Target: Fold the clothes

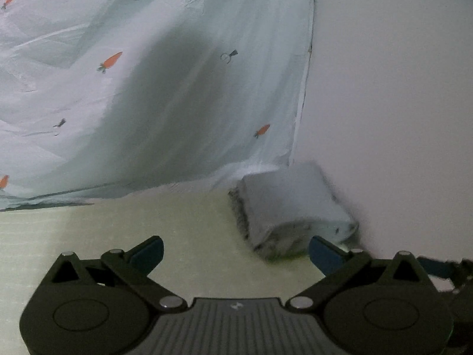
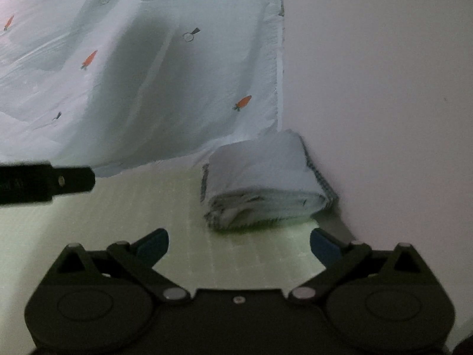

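Left gripper (image 1: 235,251) and right gripper (image 2: 239,244): both released, jaws spread wide, nothing between the blue pads. The folded cloth (image 2: 263,177), a compact grey-white bundle with stitched edges, lies on the pale green surface (image 2: 118,222), near and right, against the white wall (image 2: 384,88) and just below the carrot-printed sheet (image 2: 147,74). Judged light, soft and limp; best pinched through all layers at the near folded edge. No legible writing in either view.

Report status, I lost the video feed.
Left gripper and right gripper open, empty. Folded cloth down by wall. Nothing blocking.
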A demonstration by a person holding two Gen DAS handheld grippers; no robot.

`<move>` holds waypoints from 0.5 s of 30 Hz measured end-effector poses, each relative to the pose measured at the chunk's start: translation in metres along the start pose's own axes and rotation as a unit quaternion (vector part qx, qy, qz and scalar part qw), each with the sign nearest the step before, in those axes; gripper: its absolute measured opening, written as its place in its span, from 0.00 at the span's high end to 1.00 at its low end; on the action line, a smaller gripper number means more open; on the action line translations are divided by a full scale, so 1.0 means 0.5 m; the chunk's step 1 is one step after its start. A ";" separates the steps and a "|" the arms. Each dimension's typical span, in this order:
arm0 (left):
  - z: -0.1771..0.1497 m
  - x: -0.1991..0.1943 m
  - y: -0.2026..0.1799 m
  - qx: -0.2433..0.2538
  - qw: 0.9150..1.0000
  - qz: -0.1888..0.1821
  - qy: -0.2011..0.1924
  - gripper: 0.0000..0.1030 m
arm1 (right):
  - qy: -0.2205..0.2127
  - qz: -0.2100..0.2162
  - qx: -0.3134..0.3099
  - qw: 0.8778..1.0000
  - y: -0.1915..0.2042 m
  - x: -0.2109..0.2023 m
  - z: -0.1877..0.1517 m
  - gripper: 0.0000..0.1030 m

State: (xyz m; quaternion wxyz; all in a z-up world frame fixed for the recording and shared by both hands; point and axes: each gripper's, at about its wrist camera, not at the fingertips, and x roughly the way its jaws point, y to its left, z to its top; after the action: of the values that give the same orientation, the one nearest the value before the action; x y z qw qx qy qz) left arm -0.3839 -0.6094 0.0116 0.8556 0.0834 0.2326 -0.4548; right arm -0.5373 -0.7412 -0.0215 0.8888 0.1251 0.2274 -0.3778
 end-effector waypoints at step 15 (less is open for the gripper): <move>-0.058 -0.079 0.048 0.014 0.999 -0.033 0.020 0.00 | 0.005 -0.032 0.014 0.999 0.066 -0.110 -0.058 0.00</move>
State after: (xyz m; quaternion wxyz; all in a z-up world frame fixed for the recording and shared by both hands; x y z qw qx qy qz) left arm -0.3925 -0.5561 0.0034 0.8343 0.0967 0.2463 -0.4837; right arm -0.5558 -0.6735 -0.0176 0.8733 0.1319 0.2302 -0.4086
